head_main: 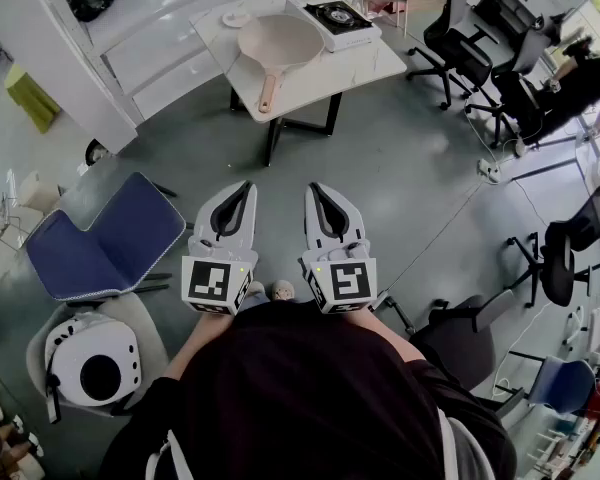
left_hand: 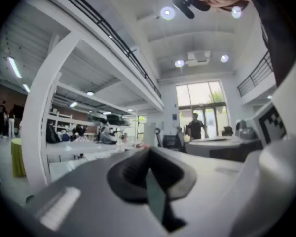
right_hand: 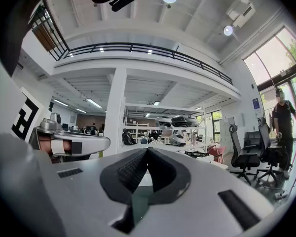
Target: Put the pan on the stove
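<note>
Pan on table beside stove, both hand-held grippers shut and empty, well short of the table.

Pan (head_main: 280,40): pale beige-pink frying pan, round and shallow, with a long pinkish handle (head_main: 268,92) pointing at the table's near edge. It sits upright mid-table (head_main: 372,65), just left of the portable gas stove (head_main: 335,18), which is white with a black burner top and sits at the far right corner; can't tell whether pan rim and stove touch. Left hand-held gripper (head_main: 245,186) and right hand-held gripper (head_main: 313,188) are side by side over the grey floor (head_main: 400,178), close to the person's body. Jaws on both are fully closed with nothing between them, tips aimed toward the table. Pan is well apart from both, straight ahead.
</note>
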`<state>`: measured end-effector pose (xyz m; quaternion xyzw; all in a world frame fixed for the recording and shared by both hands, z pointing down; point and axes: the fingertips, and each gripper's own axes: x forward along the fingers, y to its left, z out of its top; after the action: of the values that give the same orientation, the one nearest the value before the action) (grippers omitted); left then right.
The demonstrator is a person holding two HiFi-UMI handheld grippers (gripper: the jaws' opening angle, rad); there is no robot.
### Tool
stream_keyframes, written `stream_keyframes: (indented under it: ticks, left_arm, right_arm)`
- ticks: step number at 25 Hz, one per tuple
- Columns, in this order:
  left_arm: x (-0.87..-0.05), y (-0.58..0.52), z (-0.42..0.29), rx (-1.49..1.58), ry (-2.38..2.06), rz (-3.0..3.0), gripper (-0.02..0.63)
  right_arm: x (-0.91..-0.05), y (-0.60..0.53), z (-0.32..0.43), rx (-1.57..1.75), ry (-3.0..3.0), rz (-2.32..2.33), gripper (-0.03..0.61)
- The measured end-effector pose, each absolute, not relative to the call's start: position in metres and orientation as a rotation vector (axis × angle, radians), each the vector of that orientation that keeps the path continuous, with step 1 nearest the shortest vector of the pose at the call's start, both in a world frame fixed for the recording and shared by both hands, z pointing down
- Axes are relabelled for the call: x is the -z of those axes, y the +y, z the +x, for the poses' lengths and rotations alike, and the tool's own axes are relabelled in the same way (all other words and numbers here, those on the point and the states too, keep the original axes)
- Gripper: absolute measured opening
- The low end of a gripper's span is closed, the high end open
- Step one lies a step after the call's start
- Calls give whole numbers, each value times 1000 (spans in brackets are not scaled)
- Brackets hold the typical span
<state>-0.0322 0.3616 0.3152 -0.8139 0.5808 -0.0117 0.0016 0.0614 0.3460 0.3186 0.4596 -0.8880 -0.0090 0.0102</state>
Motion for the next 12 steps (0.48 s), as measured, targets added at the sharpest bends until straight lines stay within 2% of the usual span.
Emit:
stream_keyframes:
  ticks: [12]
  left_arm:
    - [-321, 332, -21, 23, 1831, -2563, 9]
  right_arm:
    - [-318, 316, 70, -12, -2838, 1418, 21]
